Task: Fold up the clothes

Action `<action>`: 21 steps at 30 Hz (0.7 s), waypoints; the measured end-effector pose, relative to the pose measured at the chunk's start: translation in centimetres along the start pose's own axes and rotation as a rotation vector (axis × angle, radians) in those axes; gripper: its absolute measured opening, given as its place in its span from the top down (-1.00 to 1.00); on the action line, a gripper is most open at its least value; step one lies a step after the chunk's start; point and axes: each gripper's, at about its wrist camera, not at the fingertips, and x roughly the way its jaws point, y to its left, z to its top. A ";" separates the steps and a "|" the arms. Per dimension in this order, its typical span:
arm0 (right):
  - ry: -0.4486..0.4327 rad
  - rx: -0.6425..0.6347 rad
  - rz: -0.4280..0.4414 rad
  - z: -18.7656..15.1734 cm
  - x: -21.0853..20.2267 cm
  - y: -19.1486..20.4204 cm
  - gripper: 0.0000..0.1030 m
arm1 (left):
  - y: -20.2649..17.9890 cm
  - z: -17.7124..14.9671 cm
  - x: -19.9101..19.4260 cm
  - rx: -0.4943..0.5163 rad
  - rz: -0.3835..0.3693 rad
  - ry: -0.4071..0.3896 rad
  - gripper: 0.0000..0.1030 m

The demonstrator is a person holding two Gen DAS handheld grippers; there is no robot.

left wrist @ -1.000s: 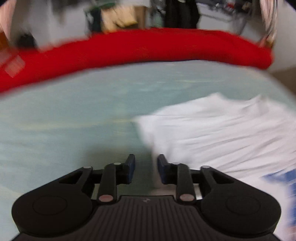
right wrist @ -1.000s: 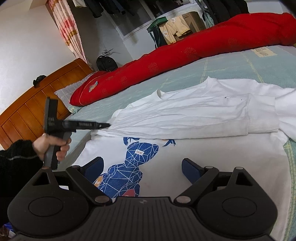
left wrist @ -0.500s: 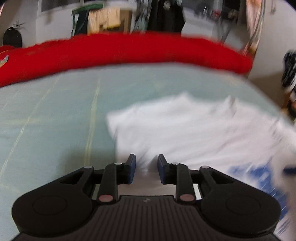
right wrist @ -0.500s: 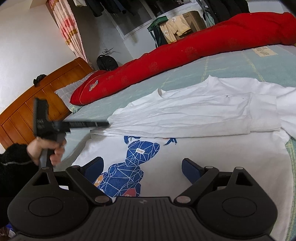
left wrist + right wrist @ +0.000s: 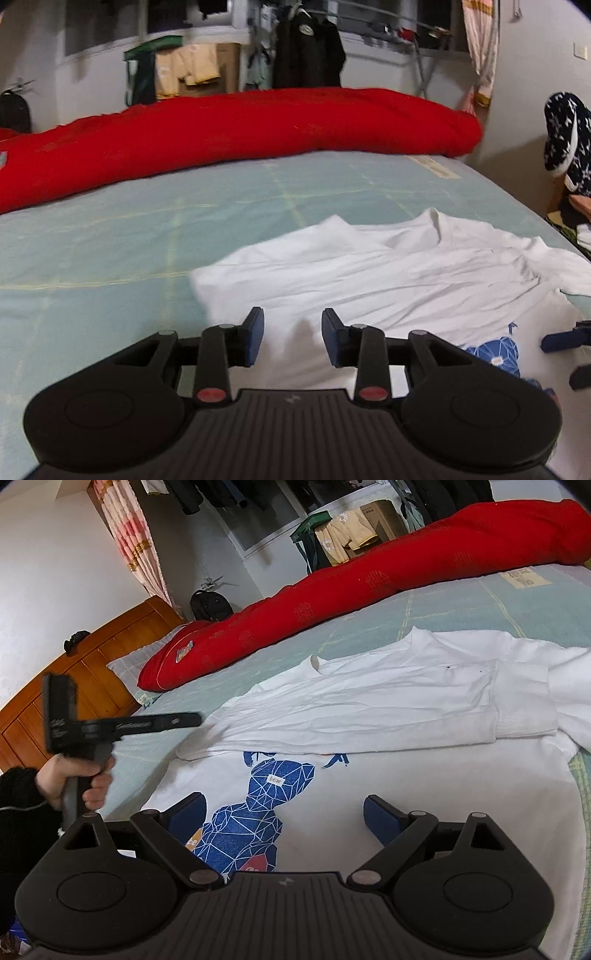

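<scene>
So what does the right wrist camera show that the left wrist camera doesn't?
Only the right wrist view: the person's hand holding the left gripper, the wooden headboard, the whole blue print. Only the left wrist view: the left gripper's jaws, parted after just opening, with nothing between them, and a dark patterned garment. Both: the white T-shirt with its upper side folded over, the red quilt, the bed.

Bed: pale green sheet (image 5: 424, 605) with faint yellow grid lines; wooden headboard (image 5: 92, 664) at the far left
On it, centre: white T-shirt (image 5: 369, 709) with a blue geometric print, lying flat, its upper half folded over
Along the far edge: long red quilt (image 5: 240, 125), rolled
By the headboard: pale pillow (image 5: 129, 664), partly under the quilt's end
</scene>
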 end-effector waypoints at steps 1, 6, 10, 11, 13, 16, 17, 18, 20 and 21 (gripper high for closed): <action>0.000 0.002 0.001 0.0 0.0 0.0 -0.84 | -0.3 -0.3 0.5 0.005 -0.003 0.018 0.32; -0.003 0.020 0.010 0.1 -0.1 -0.4 -0.84 | -0.1 -4.2 -0.6 -0.008 0.004 0.004 0.20; -0.001 0.034 0.009 0.0 0.0 -0.7 -0.85 | -0.1 -4.5 -2.1 -0.019 0.020 0.036 0.17; 0.000 0.034 0.008 0.0 0.1 -0.7 -0.85 | -0.4 -4.1 -2.3 -0.003 0.032 0.046 0.17; -0.001 0.031 0.006 0.0 0.1 -0.7 -0.85 | -1.0 -3.0 -2.7 0.002 0.029 0.051 0.14; -0.003 0.029 0.005 -0.1 0.1 -0.6 -0.86 | -2.2 -1.2 -3.0 0.008 -0.025 0.007 0.05; -0.003 0.031 0.007 0.0 0.1 -0.7 -0.87 | -2.9 -0.7 -2.6 0.022 -0.034 -0.004 0.00; -0.003 0.032 0.009 0.0 0.1 -0.7 -0.87 | -3.5 -0.4 -2.1 0.031 -0.042 -0.004 -0.02; -0.002 0.040 0.012 -0.1 0.1 -0.8 -0.88 | -4.3 -0.6 -0.7 0.041 -0.035 0.054 -0.05; -0.001 0.045 0.014 0.0 0.1 -0.9 -0.88 | -4.7 -0.8 0.1 0.048 -0.027 0.092 -0.05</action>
